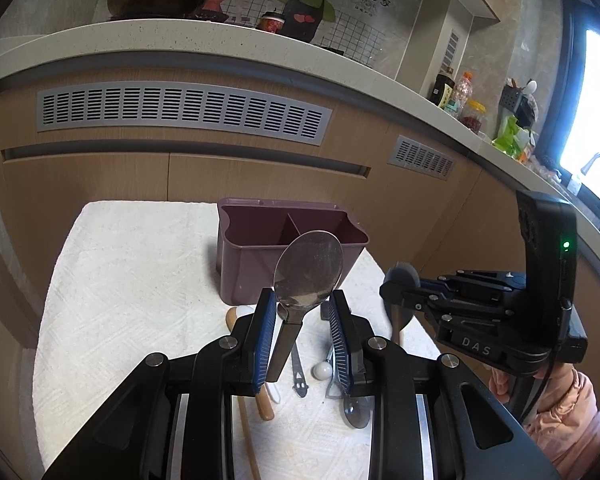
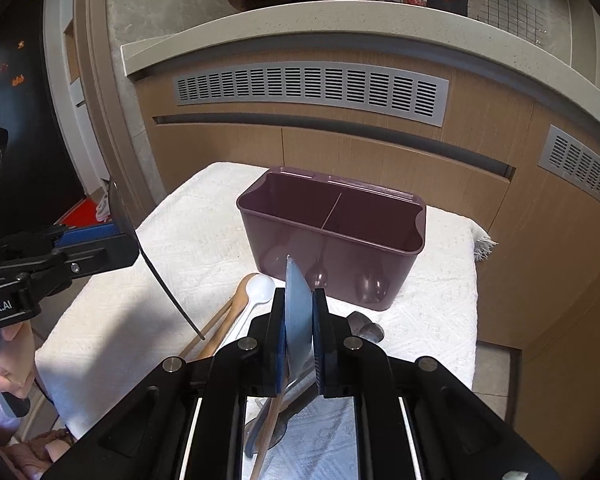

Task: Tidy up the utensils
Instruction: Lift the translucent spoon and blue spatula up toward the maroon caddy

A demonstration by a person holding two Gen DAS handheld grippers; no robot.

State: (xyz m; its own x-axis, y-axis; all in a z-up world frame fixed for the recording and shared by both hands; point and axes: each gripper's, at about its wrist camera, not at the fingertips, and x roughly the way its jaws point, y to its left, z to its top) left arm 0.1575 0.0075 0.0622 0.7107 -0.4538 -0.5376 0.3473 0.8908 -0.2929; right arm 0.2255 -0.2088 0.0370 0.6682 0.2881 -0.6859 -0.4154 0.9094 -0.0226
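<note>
1. the left gripper (image 1: pixel 303 295) is narrow, clamped across the lower bowl of a metal spoon (image 1: pixel 309 266). the spoon's bowl points up toward the purple caddy (image 1: pixel 240 276) and its dark handle hangs down between the fingers.
2. the caddy lies straight ahead of and below these fingers, on the white towel (image 1: pixel 120 280). its left compartment looks the closer one, so i judge this spoon goes there, once its long axis is turned handle-down over the rim.
3. loose utensils (image 1: pixel 300 380) lie on the towel just on the near side of the caddy, not yet sorted.
4. the right gripper (image 2: pixel 300 293) is nearly closed on the flat head of a grey spatula (image 2: pixel 298 316). the head stands edge-on and the wooden handle trails down toward the towel. the caddy's divider is dead ahead.
5. both grippers are near the caddy, and i cannot tell which is nearer.
6. the left wrist view shows the spatula head as a round disc (image 1: pixel 404 276). the right wrist view shows it only as a thin blade, but shows both compartments empty, and the left gripper (image 2: pixel 134 242) with its spoon edge-on.
</note>
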